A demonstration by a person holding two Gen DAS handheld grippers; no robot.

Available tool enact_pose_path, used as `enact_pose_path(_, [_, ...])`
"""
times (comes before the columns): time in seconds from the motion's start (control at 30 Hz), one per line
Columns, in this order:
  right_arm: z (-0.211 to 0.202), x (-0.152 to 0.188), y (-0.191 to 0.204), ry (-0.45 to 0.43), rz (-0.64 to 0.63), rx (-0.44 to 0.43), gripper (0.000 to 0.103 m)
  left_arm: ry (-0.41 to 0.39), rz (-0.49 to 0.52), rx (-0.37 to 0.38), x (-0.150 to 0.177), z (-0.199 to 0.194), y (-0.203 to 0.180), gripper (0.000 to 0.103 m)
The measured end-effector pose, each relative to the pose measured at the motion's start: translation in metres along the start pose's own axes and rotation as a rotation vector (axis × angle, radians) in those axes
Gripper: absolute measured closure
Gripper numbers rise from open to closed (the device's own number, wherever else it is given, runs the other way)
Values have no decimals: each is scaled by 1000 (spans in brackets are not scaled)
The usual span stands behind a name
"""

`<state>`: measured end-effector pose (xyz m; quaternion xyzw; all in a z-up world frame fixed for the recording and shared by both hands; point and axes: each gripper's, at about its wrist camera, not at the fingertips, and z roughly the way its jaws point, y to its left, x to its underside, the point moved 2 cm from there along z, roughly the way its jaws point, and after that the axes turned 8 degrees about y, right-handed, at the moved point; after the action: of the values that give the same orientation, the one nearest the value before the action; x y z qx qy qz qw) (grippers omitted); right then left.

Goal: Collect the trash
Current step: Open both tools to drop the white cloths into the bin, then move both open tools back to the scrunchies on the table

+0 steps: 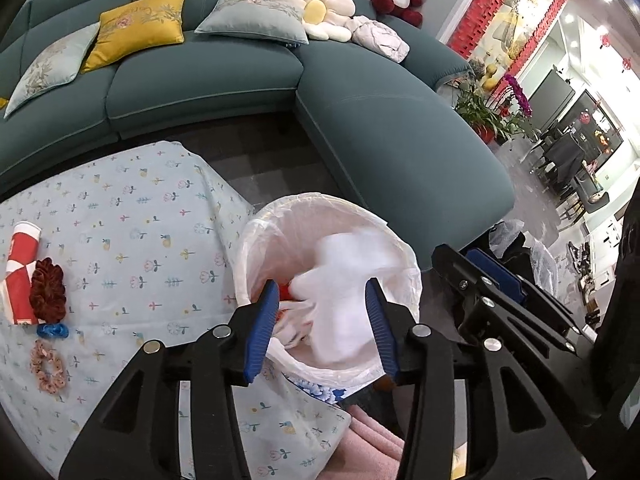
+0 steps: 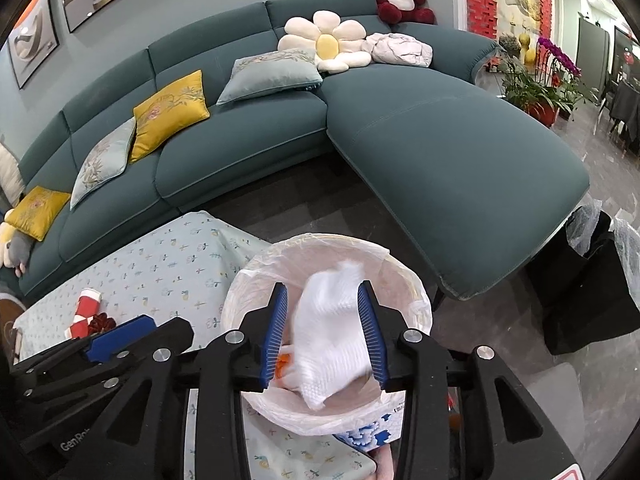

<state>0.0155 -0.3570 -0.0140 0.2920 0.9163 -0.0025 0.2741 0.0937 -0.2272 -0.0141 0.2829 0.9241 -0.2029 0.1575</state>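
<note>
Both the left gripper (image 1: 322, 320) and right gripper (image 2: 323, 326) are seen part-open, nothing gripped, above the bin (image 2: 416, 292); a blurred white tissue (image 2: 332, 340) lies between the jaws. "GenRob" is read at 8 o'clock.

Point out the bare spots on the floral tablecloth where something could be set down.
The floral tablecloth is bare across its middle, between the sofa and the lined bin. Its left edge is crowded: red-and-white packet, dark red scrunchie, blue clip, pink scrunchie.

The white tissue (image 2: 332, 328) over the lined bin (image 2: 416, 304) was motion-blurred, its outline unclear. It hid most of the bin's contents; only orange scraps (image 2: 283, 360) showed, too small to identify.
</note>
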Motion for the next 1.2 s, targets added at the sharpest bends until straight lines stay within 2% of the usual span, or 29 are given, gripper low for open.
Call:
enact_pose_path(0.4, [-6, 5, 22, 4, -36, -17, 66, -23, -50, -30, 7, -15, 27, 59])
enact_pose_path(0.57, [-9, 10, 40, 7, -60, -29, 62, -37, -81, -55, 15, -25, 49, 56])
enact_pose_path(1.07, [-13, 35, 124, 36, -164, -99, 60, -62, -240, -157, 52, -59, 149, 51])
enact_pose_path(1.2, [-12, 41, 151, 46, -194, -121, 60, -67, -286, -191, 64, -67, 177, 41])
